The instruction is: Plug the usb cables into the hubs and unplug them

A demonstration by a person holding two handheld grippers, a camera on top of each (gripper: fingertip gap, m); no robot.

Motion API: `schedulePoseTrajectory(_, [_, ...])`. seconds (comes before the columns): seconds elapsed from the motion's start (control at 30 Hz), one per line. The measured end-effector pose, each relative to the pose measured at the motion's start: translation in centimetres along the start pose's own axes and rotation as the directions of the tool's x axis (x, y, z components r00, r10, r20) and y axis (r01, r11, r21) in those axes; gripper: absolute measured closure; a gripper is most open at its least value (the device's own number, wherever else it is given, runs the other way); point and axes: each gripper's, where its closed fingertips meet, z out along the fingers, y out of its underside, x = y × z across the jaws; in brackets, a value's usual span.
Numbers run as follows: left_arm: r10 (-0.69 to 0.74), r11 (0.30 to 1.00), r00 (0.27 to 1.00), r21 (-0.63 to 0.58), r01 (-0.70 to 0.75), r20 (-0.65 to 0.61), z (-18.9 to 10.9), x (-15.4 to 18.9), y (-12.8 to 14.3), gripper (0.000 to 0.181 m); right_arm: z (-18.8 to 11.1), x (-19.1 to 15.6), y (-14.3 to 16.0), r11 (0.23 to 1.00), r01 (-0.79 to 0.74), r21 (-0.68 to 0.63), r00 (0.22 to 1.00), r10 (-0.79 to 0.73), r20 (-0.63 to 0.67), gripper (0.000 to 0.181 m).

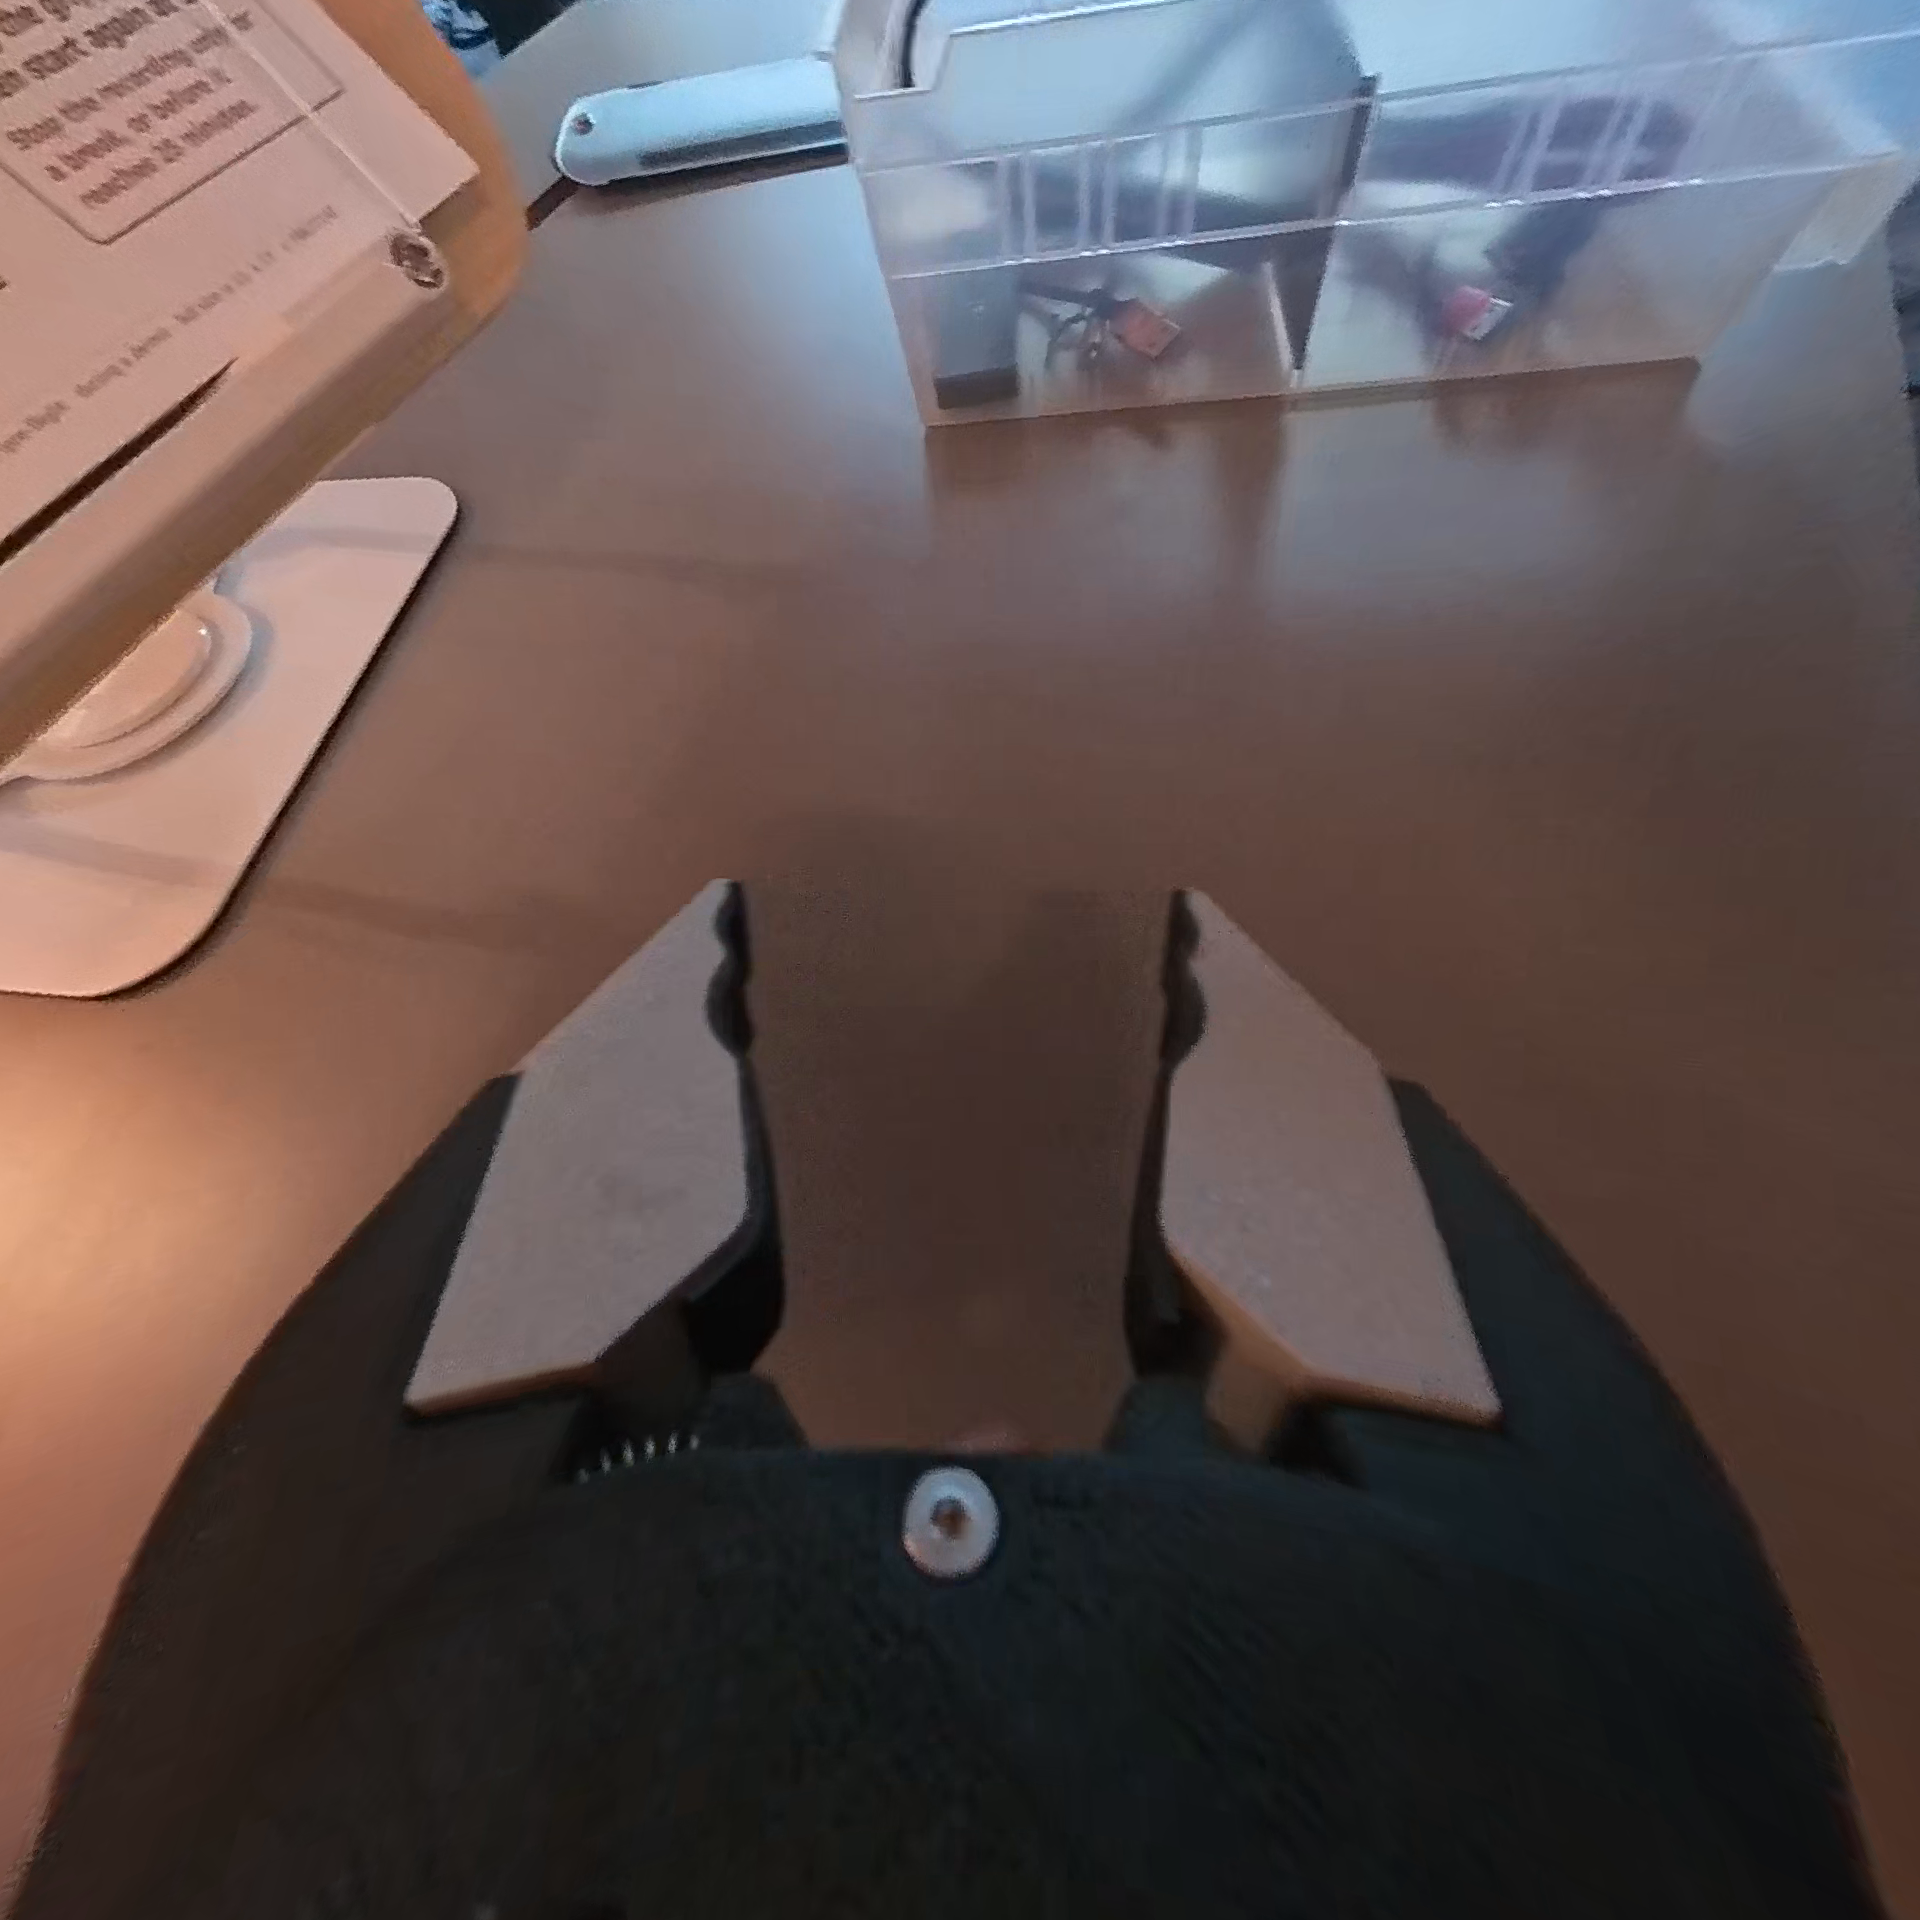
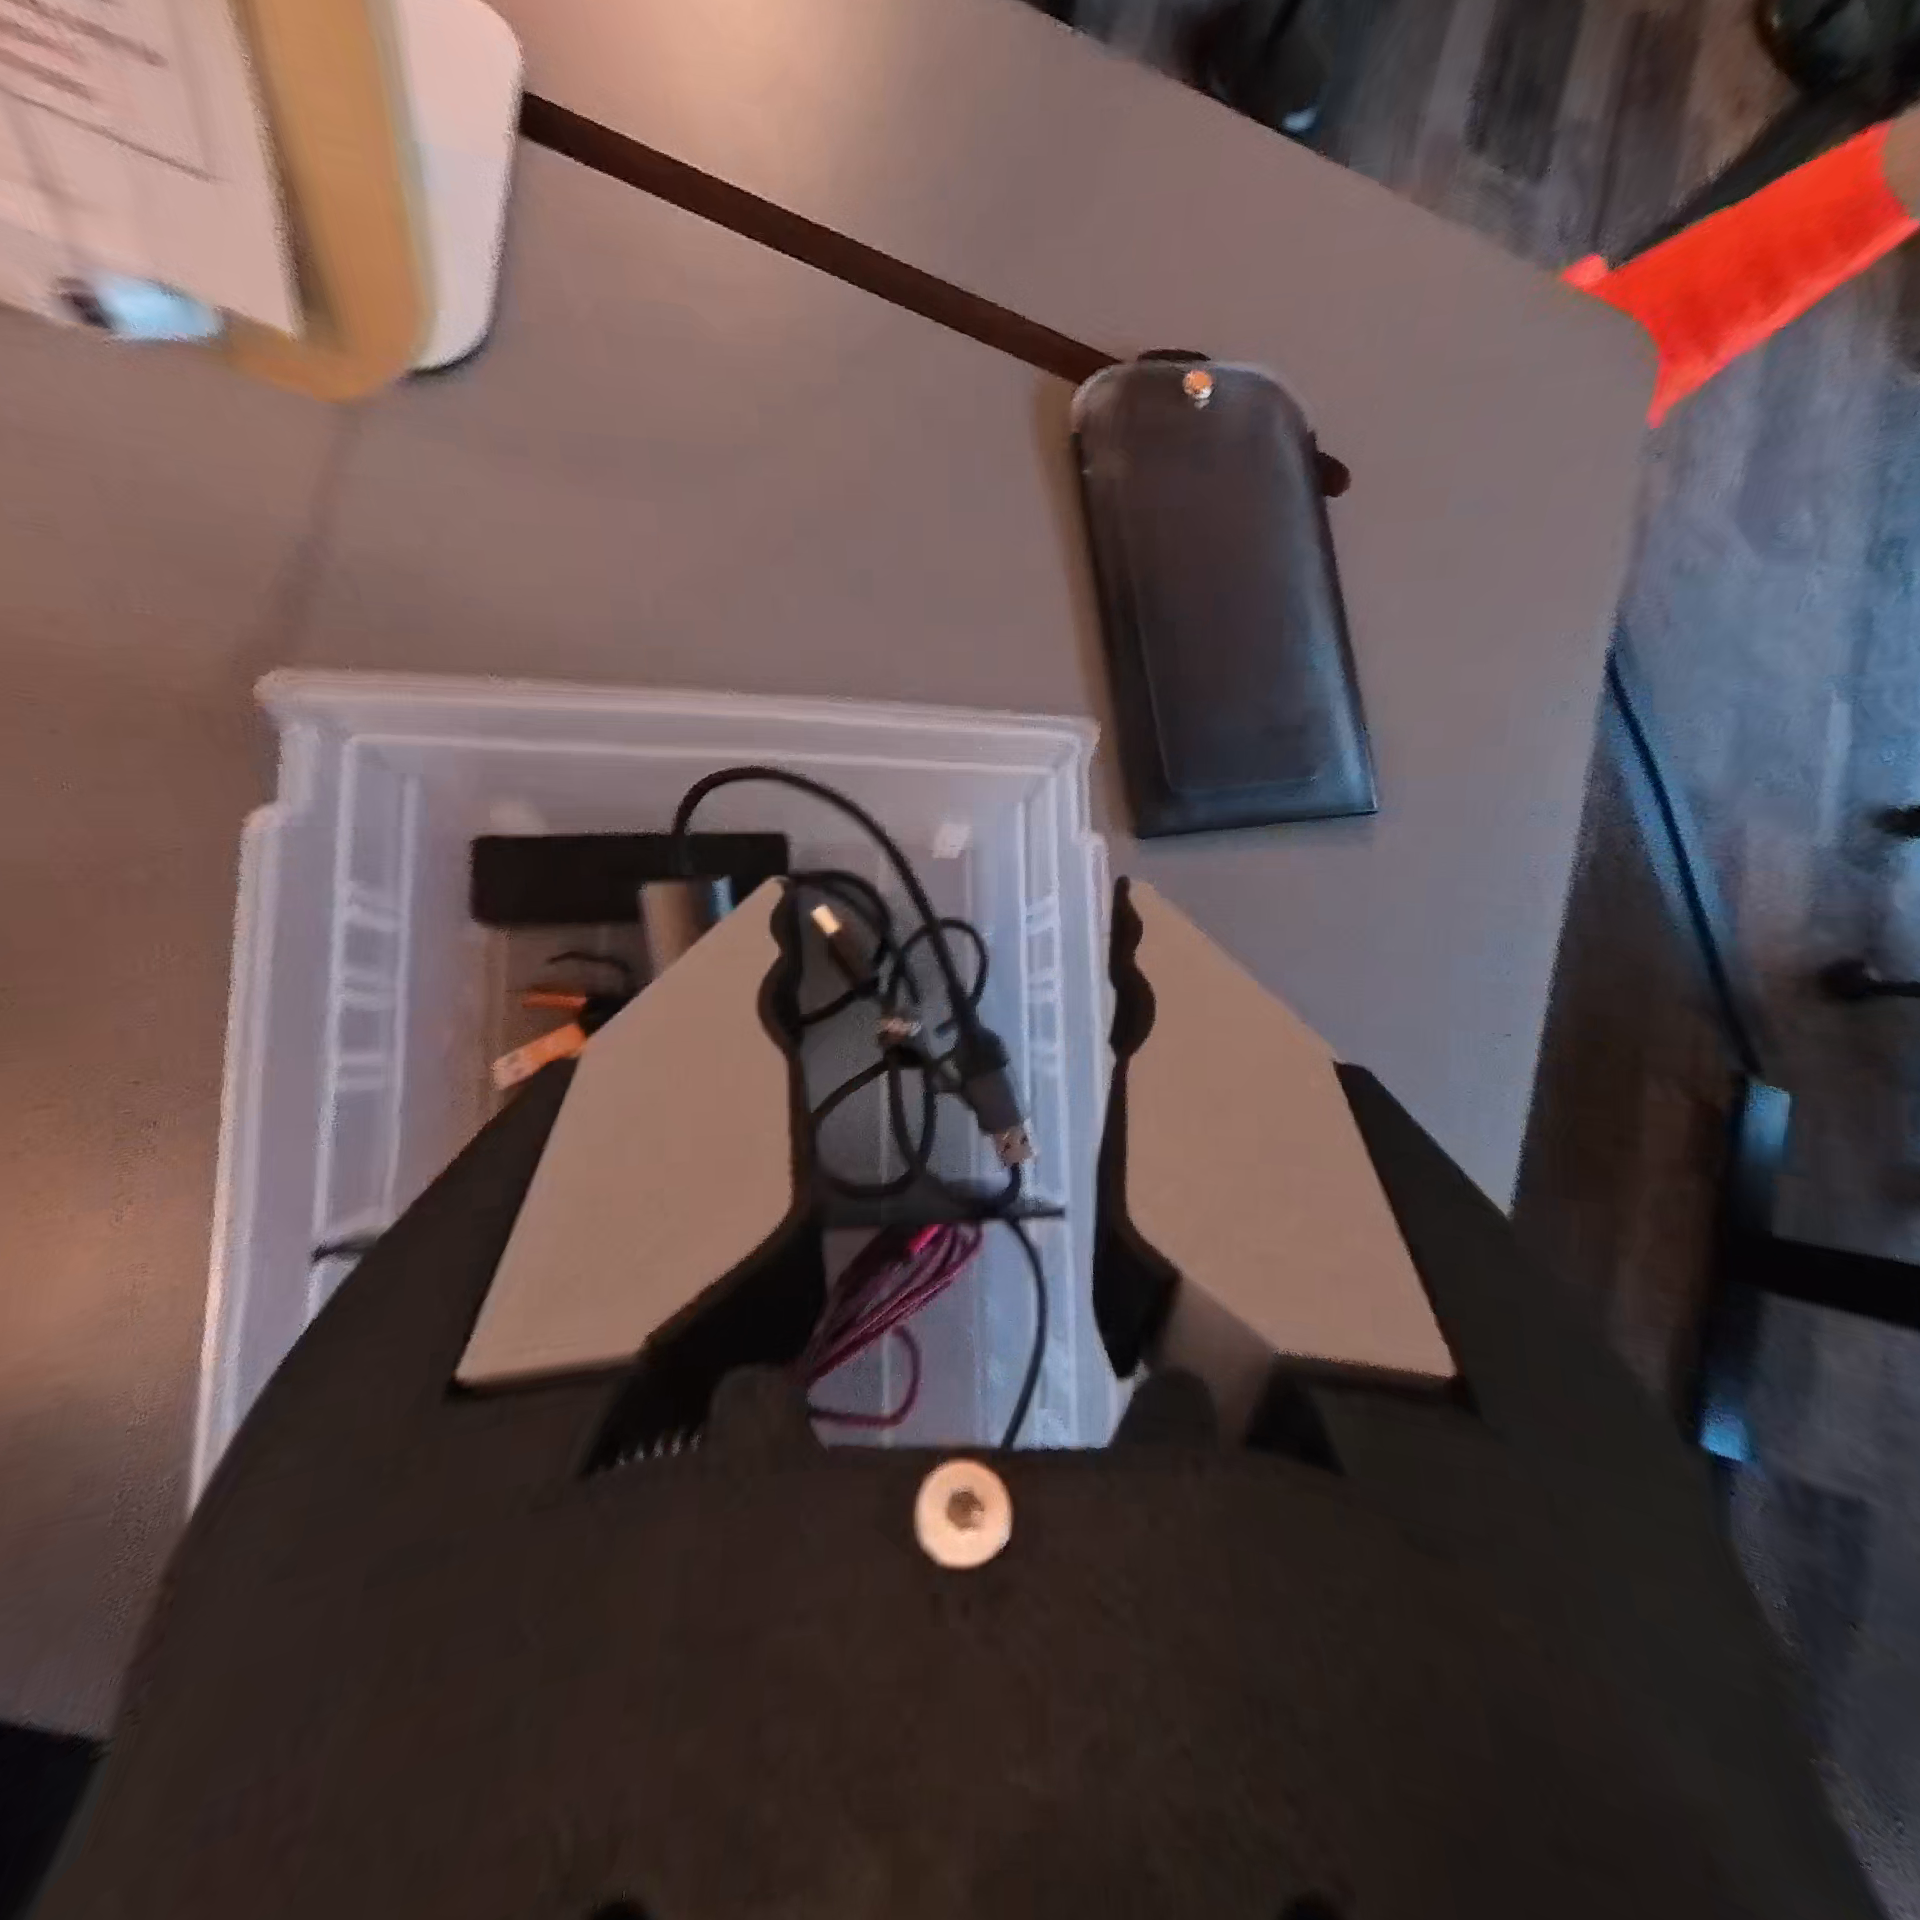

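The left gripper (image 1: 958, 914) hovers low over bare brown table (image 1: 935, 665), its jaws spread wide with nothing between them. Well ahead of its tips and a little to the right stands a clear plastic bin (image 1: 1351, 239), seen side-on; through its wall show a dark block low at the left end and small reddish bits, too blurred to name. Beyond the bin's left end lies a pale, rounded case (image 1: 696, 120). Far off to the left of the tongs a printed sheet in a tan frame (image 1: 208, 187) leans on a white stand (image 1: 208, 727). The right gripper (image 2: 951, 914) looks straight down into the same bin (image 2: 665, 717), jaws likewise spread and holding nothing. A black usb hub (image 2: 561, 878) lies ahead of the left finger, near the bin's far wall. Between and just beyond the fingers sits a tangle of black cable (image 2: 914, 997), with one plug (image 2: 826, 920) close to the left fingertip and another plug (image 2: 1008, 1122) nearer the right finger (neither appears seated in the hub). Closer in, between the finger roots, is a coil of magenta cable (image 2: 894, 1288). Left of the left finger lie orange-tipped pieces (image 2: 545, 1029). Outside the bin, ahead and to the right, a dark case (image 2: 1226, 613) rests on the table.
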Motion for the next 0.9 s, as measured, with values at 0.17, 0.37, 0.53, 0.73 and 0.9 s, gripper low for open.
schedulePoseTrajectory(0.17, [-0.056, 0.994, 0.994, 0.102, 0.046, 0.096, -1.5, -1.2, -1.7, 0.073, -4.9, -3.2, 4.8, 0.987, -0.046, 0.153, 0.985, 0.02, 0.169, 0.109])
schedulePoseTrajectory(0.37, [-0.051, 0.997, 0.944, 0.079, 0.026, 0.326, -10.7, 0.9, -2.1, 0.078, -12.0, -9.6, 12.2, 0.929, 0.015, 0.369, 0.959, -0.118, 0.257, 0.112])
schedulePoseTrajectory(0.53, [-0.11, 0.985, 0.807, -0.047, 0.168, 0.58, -22.6, -0.3, 2.8, 0.085, -12.7, -15.3, 16.9, 0.911, 0.084, 0.403, 0.944, -0.202, 0.261, 0.104])
schedulePoseTrajectory(0.73, [-0.33, 0.904, 0.638, 0.038, 0.427, 0.695, -27.8, -2.2, 11.1, 0.072, -9.8, -18.6, 17.5, 0.904, 0.068, 0.422, 0.97, -0.159, 0.186, 0.081])
schedulePoseTrajectory(0.9, [-0.29, 0.88, 0.581, -0.026, 0.474, 0.76, -25.4, -5.5, 16.4, 0.102, -5.4, -20.3, 17.3, 0.924, 0.097, 0.37, 0.971, -0.17, 0.169, 0.075])
